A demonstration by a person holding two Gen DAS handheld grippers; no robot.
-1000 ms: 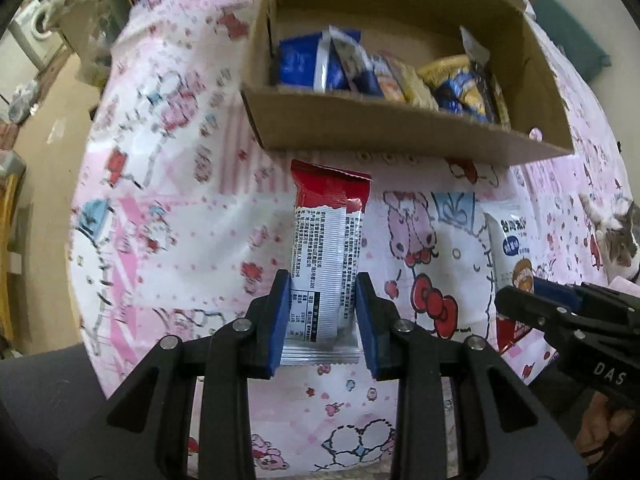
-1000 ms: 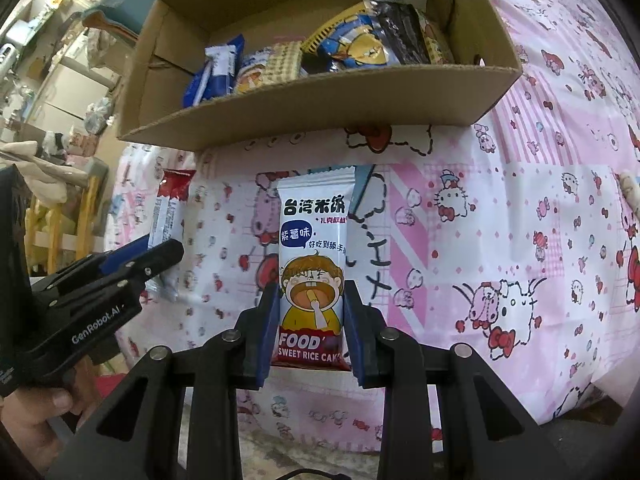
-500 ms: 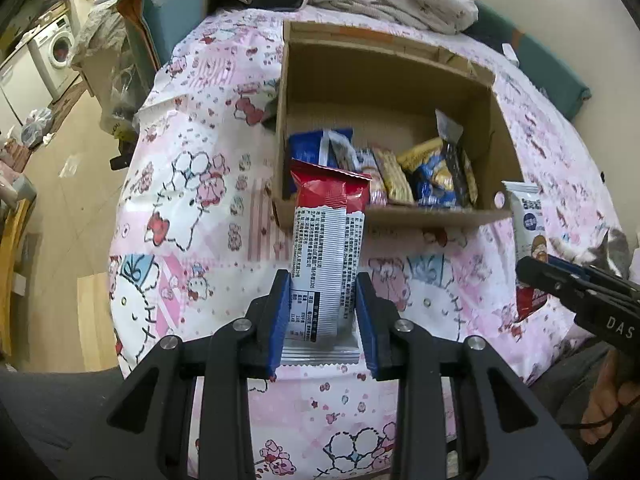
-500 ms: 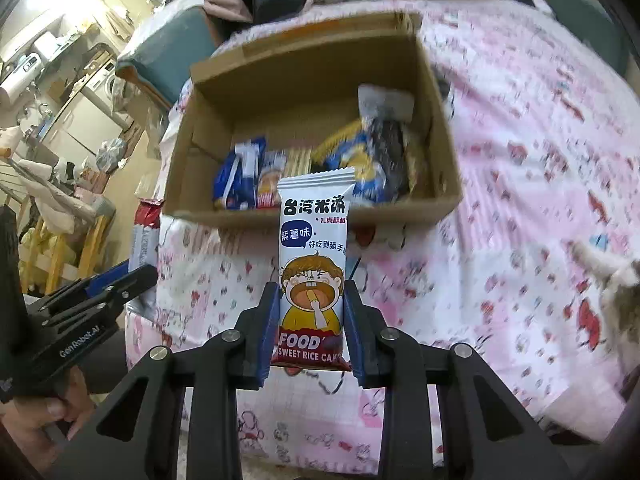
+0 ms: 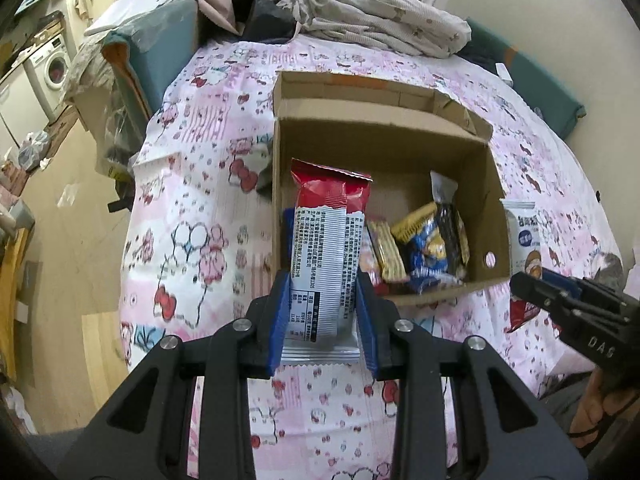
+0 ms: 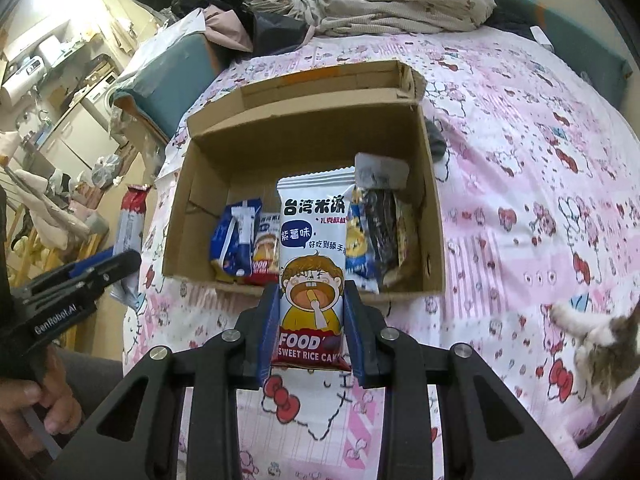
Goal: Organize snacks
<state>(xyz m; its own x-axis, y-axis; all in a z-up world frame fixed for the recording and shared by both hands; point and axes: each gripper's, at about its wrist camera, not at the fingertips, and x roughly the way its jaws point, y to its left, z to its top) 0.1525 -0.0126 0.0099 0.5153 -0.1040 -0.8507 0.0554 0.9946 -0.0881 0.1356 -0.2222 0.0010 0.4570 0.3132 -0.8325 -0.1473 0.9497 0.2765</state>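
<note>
My left gripper (image 5: 323, 320) is shut on a red and white snack packet (image 5: 326, 256), back side showing, held above the near left part of the open cardboard box (image 5: 384, 136). My right gripper (image 6: 310, 328) is shut on a white sweet rice cake packet (image 6: 313, 264), held over the box's (image 6: 304, 128) near wall. Several snack packets (image 5: 424, 248) lie along the box's near side. The right gripper shows at the left view's right edge (image 5: 532, 292), the left gripper at the right view's left edge (image 6: 120, 264).
The box sits on a bed with a pink cartoon sheet (image 5: 192, 208). Crumpled bedding (image 5: 372, 20) lies behind it. A cat (image 6: 600, 340) is on the bed at the right. A teal cushion (image 5: 156, 52) and the floor are at the left.
Both grippers have risen and moved back from the bed with their packets, so I now look down into the box from higher up.
</note>
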